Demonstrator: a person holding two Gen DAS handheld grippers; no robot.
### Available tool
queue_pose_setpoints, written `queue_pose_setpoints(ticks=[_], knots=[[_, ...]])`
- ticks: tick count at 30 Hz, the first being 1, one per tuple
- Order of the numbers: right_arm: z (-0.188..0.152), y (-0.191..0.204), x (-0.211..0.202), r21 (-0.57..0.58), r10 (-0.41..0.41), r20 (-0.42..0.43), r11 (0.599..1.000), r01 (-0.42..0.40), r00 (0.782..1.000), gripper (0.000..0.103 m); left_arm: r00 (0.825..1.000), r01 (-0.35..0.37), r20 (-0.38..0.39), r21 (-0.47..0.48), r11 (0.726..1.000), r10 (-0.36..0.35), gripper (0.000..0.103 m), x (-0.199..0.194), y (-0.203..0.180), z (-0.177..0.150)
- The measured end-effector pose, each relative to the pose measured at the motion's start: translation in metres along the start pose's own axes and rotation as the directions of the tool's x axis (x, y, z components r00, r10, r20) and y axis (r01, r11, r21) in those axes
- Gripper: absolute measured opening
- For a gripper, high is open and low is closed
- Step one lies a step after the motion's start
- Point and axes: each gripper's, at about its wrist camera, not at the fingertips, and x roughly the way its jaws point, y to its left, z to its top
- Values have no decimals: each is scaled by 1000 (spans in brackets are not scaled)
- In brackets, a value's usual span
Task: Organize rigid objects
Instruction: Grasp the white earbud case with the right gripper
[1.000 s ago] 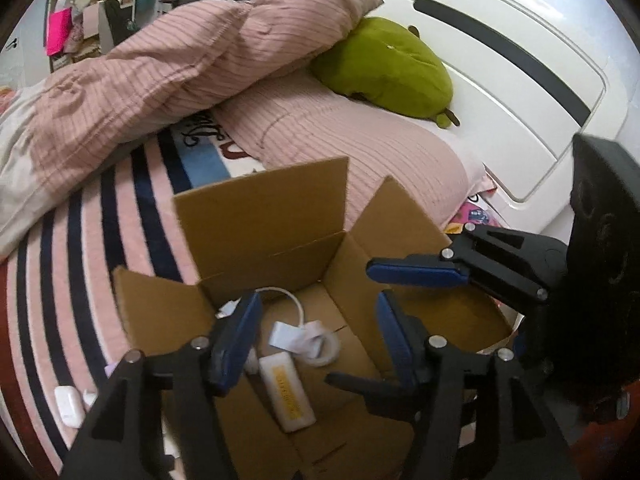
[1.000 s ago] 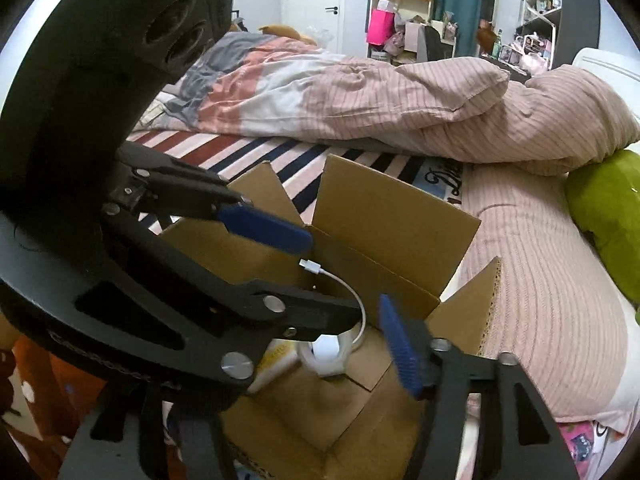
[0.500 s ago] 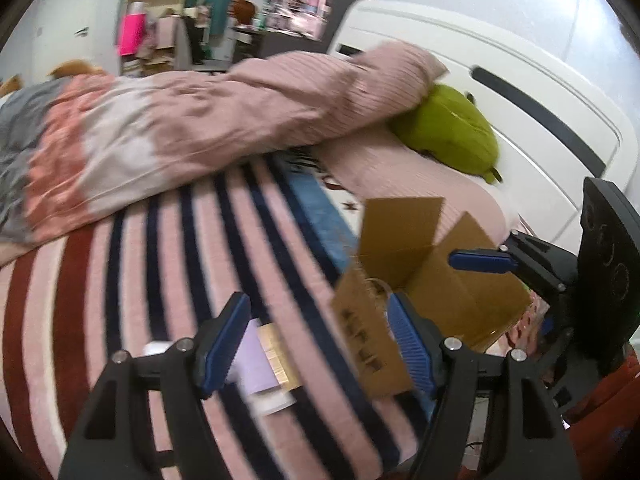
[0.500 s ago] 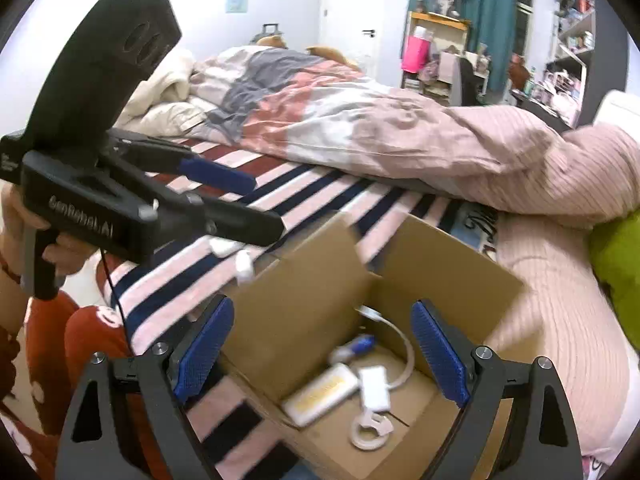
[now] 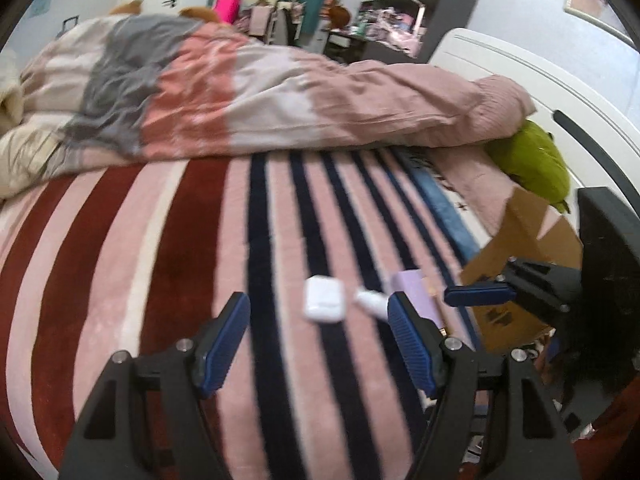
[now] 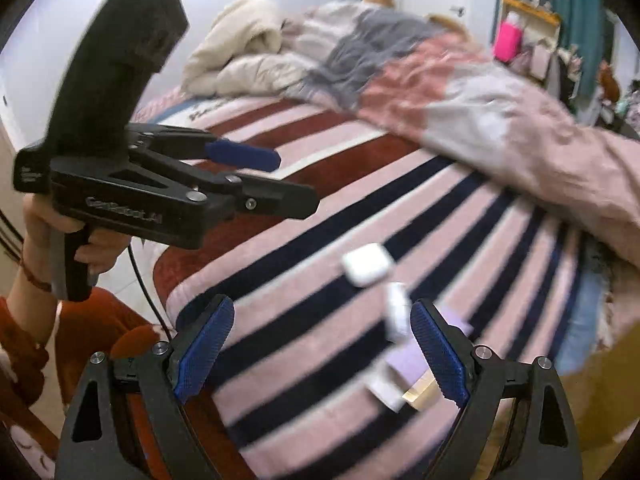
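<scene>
A white earbud case (image 5: 324,299) lies on the striped blanket, just ahead of my open, empty left gripper (image 5: 320,346). A small white item (image 5: 372,300) and a lilac flat box (image 5: 416,296) lie to its right. The cardboard box (image 5: 520,248) stands at the right edge. In the right wrist view the white case (image 6: 367,264), the small white item (image 6: 396,312) and the lilac box (image 6: 416,360) lie ahead of my open, empty right gripper (image 6: 320,348). The left gripper also shows in the right wrist view (image 6: 280,184), open.
A rumpled pink and grey duvet (image 5: 240,92) covers the far side of the bed. A green plush (image 5: 536,164) lies by the white headboard (image 5: 560,92). A cream blanket (image 6: 248,60) is heaped at the far end.
Both grippers have swung left, away from the cardboard box, and now face the small items on the blanket. Both stay open and empty.
</scene>
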Motion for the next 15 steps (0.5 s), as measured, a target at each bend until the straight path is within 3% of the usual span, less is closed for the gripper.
queue_pose_setpoints(ticks=[5, 7, 11, 15], knots=[[7, -4, 63, 51, 21, -65, 999, -18, 998, 88, 999, -43, -13, -40, 998, 42, 68, 13, 28, -13], [8, -11, 82, 91, 30, -75, 996, -23, 997, 76, 999, -39, -10, -51, 998, 39, 68, 16, 34, -16], [8, -29, 114, 198, 52, -91, 980, -33, 994, 72, 999, -48, 2, -52, 997, 48, 68, 20, 36, -17], [15, -43, 129, 267, -50, -62, 962, 65, 997, 72, 997, -82, -7, -38, 996, 82, 68, 26, 36, -18]])
